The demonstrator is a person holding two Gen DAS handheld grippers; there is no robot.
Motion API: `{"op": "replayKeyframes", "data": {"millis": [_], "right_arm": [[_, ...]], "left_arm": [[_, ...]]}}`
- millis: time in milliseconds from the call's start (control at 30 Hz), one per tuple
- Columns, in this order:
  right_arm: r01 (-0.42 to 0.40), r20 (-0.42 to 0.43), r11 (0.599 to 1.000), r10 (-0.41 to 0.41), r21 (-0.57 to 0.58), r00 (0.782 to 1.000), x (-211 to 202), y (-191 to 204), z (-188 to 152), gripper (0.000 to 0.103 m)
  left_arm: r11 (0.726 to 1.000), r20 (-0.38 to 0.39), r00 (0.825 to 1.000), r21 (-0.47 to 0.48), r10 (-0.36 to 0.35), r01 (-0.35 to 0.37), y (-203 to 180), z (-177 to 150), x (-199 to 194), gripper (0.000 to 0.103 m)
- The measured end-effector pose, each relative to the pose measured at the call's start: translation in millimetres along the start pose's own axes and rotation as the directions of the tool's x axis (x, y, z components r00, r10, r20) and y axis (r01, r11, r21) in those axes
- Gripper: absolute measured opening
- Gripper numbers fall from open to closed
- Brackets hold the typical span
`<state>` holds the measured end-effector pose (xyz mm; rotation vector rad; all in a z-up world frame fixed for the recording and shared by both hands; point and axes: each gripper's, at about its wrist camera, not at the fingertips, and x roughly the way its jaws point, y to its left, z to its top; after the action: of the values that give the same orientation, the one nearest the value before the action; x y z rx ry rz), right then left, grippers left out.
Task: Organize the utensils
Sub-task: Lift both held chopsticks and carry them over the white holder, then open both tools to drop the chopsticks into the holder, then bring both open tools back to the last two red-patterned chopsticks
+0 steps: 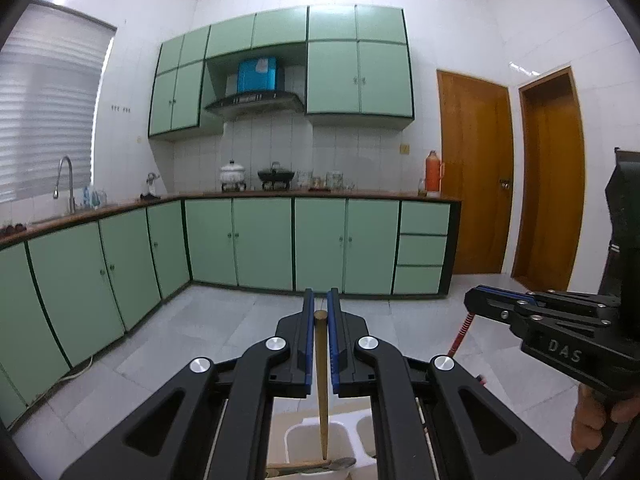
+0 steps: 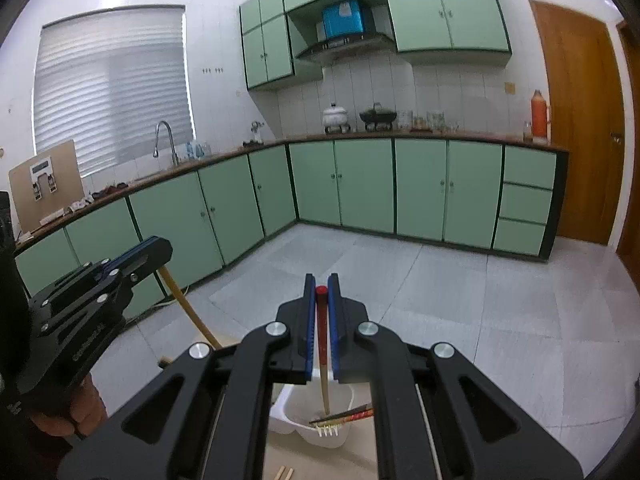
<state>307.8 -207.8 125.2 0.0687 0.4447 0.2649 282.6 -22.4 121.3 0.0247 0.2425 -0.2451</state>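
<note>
A: What is the left claw (image 1: pixel 321 312) gripping right now?

B: It is pinching a plain wooden chopstick (image 1: pixel 321 380) near its top end, with the stick hanging down toward the white organizer tray (image 1: pixel 304 432). The tip is reaching into the tray's left compartment, just above a metal spoon (image 1: pixel 340 463) lying near the bottom edge of the view.

A: And the right claw (image 2: pixel 321 289)?

B: It is pressed onto a red-topped chopstick (image 2: pixel 322 344), also held upright. That stick is pointing down into another white compartment (image 2: pixel 288 412), where a few dark and red-patterned chopsticks (image 2: pixel 352 416) and a small fork (image 2: pixel 326 429) are already lying.

A: Why are both sticks being held vertically?

B: I am judging that holding them by the top lets the tips go into the narrow bins first, so each stick can be lowered or dropped without catching on the rim.

A: Are the two sticks going to the same spot?

B: It seems not; each claw is hovering over its own compartment, the left one to the left and the right one well apart to the right, so the utensils are probably being sorted by type.

A: Where is the tray sitting?

B: On a light wooden desk (image 2: pixel 304 464), near the person, with two more pale sticks (image 2: pixel 285 473) lying on it.
</note>
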Motion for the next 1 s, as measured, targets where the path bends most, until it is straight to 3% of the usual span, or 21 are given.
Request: {"op": "replayKeyframes", "data": {"millis": [200,333,400,467,533,667,833,1000], "right_arm": [[-0.003,-0.059,1.000,0.004,0.005,0.998,19.7,1.5,-17.8,0.006],[0.011,-0.065,1.000,-0.010,0.005,0.998,15.4,2.9,-25.8,0.009],[0.021,-0.044,1.000,-0.020,0.014,0.999,5.6,0.7,-24.8,0.015],[0.033,-0.014,0.999,-0.033,0.027,0.999,-7.3,-2.6,-24.4,0.029],[0.048,0.020,0.998,-0.049,0.037,0.999,-23.3,-6.4,-24.6,0.035],[0.099,0.098,0.994,-0.103,0.043,0.990,-62.7,-5.4,-35.0,0.054],[0.135,0.152,0.989,-0.141,0.053,0.978,-103.1,-0.7,-65.1,0.069],[0.138,0.094,0.987,-0.146,0.081,0.985,-124.6,7.9,-114.4,0.077]], "left_arm": [[1.000,-0.102,0.995,0.005,0.004,-0.004,2.4,-25.1,28.0,0.007],[1.000,-0.126,0.992,0.004,0.004,-0.004,5.2,-31.5,26.8,0.013],[1.000,-0.116,0.993,0.002,0.009,-0.009,7.3,-30.2,17.0,0.019],[1.000,-0.095,0.995,-0.006,0.015,-0.016,9.6,-27.4,3.6,0.031],[1.000,-0.072,0.997,-0.008,0.026,-0.027,11.0,-24.9,-9.7,0.040],[0.999,-0.028,0.999,-0.007,0.047,-0.047,9.1,-25.6,-45.2,0.050],[0.999,-0.034,0.999,-0.040,0.032,-0.033,0.6,-43.1,-84.7,0.058],[0.999,-0.102,0.995,-0.050,0.014,-0.019,-14.1,-77.2,-110.4,0.062]]}}
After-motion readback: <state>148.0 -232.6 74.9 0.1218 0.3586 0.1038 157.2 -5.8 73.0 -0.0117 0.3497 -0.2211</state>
